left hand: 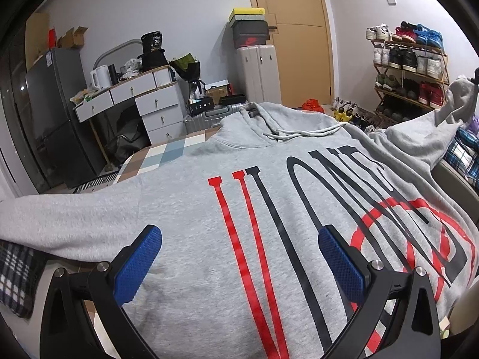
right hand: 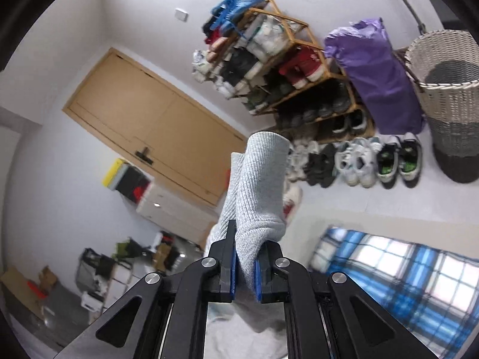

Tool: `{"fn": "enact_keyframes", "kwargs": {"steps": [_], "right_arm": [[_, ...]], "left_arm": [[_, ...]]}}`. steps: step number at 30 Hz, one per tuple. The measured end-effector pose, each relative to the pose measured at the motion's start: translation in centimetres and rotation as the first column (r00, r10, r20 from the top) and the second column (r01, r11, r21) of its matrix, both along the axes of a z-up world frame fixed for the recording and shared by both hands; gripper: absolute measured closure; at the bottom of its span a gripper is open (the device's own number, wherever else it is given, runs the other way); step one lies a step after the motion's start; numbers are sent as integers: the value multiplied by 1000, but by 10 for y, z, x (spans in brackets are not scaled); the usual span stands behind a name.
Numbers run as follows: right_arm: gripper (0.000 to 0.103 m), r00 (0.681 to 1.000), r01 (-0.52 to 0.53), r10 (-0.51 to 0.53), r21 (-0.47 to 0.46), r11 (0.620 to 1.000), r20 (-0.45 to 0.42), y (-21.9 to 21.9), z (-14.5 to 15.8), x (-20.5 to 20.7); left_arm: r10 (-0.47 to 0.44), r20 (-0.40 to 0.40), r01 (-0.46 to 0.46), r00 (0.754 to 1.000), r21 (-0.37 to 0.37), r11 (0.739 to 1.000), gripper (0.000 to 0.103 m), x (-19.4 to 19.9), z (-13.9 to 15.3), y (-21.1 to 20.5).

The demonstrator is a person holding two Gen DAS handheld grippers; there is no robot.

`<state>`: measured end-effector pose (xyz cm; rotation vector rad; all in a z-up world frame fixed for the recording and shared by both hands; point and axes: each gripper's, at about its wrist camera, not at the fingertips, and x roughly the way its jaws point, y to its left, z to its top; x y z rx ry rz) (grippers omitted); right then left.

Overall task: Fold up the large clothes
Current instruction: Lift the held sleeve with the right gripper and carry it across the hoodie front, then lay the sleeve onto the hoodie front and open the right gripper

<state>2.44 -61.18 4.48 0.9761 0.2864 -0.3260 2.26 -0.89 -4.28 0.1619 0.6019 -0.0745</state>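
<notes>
A grey hoodie (left hand: pixel 191 209) with big red and black letters lies spread face up on the bed, hood and white drawstrings at the far end. My left gripper (left hand: pixel 239 242) hovers open just above its lower chest, blue pads wide apart and nothing between them. At the right edge of the left wrist view one sleeve (left hand: pixel 431 119) is lifted off the bed. My right gripper (right hand: pixel 245 257) is shut on that sleeve's ribbed cuff (right hand: pixel 257 185), which sticks up beyond the blue pads. The right wrist view is rolled sideways.
A blue plaid blanket (right hand: pixel 404 284) covers the bed to the right. A wooden shoe rack (left hand: pixel 410 71) and loose shoes (right hand: pixel 359 164) line the far wall, beside a wicker basket (right hand: pixel 449 95) and a purple bag (right hand: pixel 377 71). A white dresser (left hand: pixel 155 104), a fridge (left hand: pixel 57 113) and a door (left hand: pixel 299 30) stand beyond.
</notes>
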Motion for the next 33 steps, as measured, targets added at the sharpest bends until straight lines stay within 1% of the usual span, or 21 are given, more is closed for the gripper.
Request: {"fn": "enact_keyframes", "kwargs": {"steps": [2, 3, 6, 8, 9, 11, 13, 14, 16, 17, 19, 21, 24, 25, 27, 28, 29, 30, 31, 32, 33], "right_arm": [[94, 999, -40, 40, -13, 999, 32, 15, 9, -1], [94, 996, -71, 72, -35, 997, 48, 28, 21, 5], [94, 981, -161, 169, -92, 983, 90, 76, 56, 18], [94, 969, -211, 222, -105, 972, 104, 107, 72, 27], [94, 959, -245, 256, -95, 965, 119, 130, 81, 32], [94, 943, -304, 310, -64, 951, 120, 162, 87, 41], [94, 924, -364, 368, -52, 930, 106, 209, 95, 52], [94, 916, -384, 387, -44, 922, 106, 223, 95, 56], [94, 892, -442, 442, -21, 897, 93, 270, 90, 68], [94, 886, -456, 456, -14, 890, 88, 284, 87, 72], [94, 868, -494, 493, 9, 869, 62, 323, 74, 86], [94, 852, -523, 523, 43, 851, 23, 363, 55, 102], [94, 814, -575, 578, 57, 816, -60, 420, 26, 127], [94, 798, -594, 597, 54, 802, -86, 439, 15, 133], [94, 749, -646, 647, 60, 761, -142, 480, -15, 148], [94, 730, -662, 664, 71, 746, -162, 495, -29, 151], [94, 704, -684, 687, 87, 724, -179, 514, -45, 155], [94, 664, -715, 715, 95, 693, -218, 536, -68, 160], [94, 643, -729, 726, 94, 678, -244, 551, -80, 162], [94, 598, -760, 754, 107, 641, -270, 570, -103, 164], [94, 576, -774, 764, 107, 624, -290, 582, -116, 162]], "left_arm": [[10, -4, -10, 1000, -22, 1000, 1, 0, 2, 4], [17, -4, -18, 1000, -37, 999, 1, 0, 4, 7], [37, -3, -37, 999, -90, 995, 1, -1, 11, 18], [45, 5, -44, 999, -115, 992, 1, -3, 15, 23], [47, 12, -45, 999, -127, 991, 1, -5, 18, 25], [55, 30, -50, 998, -140, 989, 1, -9, 23, 30], [70, 50, -62, 996, -152, 986, 1, -13, 29, 37], [76, 59, -66, 995, -166, 984, 1, -15, 33, 42], [96, 72, -80, 993, -197, 977, 1, -18, 39, 54], [108, 78, -89, 991, -211, 973, 1, -20, 42, 61], [143, 88, -118, 986, -244, 963, 1, -21, 48, 76], [177, 88, -146, 980, -275, 950, 1, -22, 51, 89], [229, 66, -193, 971, -344, 919, 1, -20, 53, 113], [250, 50, -214, 967, -372, 903, 1, -18, 53, 122], [278, 33, -240, 960, -409, 880, 1, -18, 52, 133], [286, 28, -248, 958, -424, 871, 1, -17, 52, 137], [293, 26, -253, 956, -434, 865, 1, -16, 52, 140], [296, 24, -257, 955, -435, 863, 1, -16, 51, 141], [300, 25, -259, 954, -437, 861, 1, -16, 51, 142], [299, 25, -259, 954, -438, 861, 1, -16, 51, 143], [297, 24, -257, 954, -439, 861, 1, -15, 50, 143]]}}
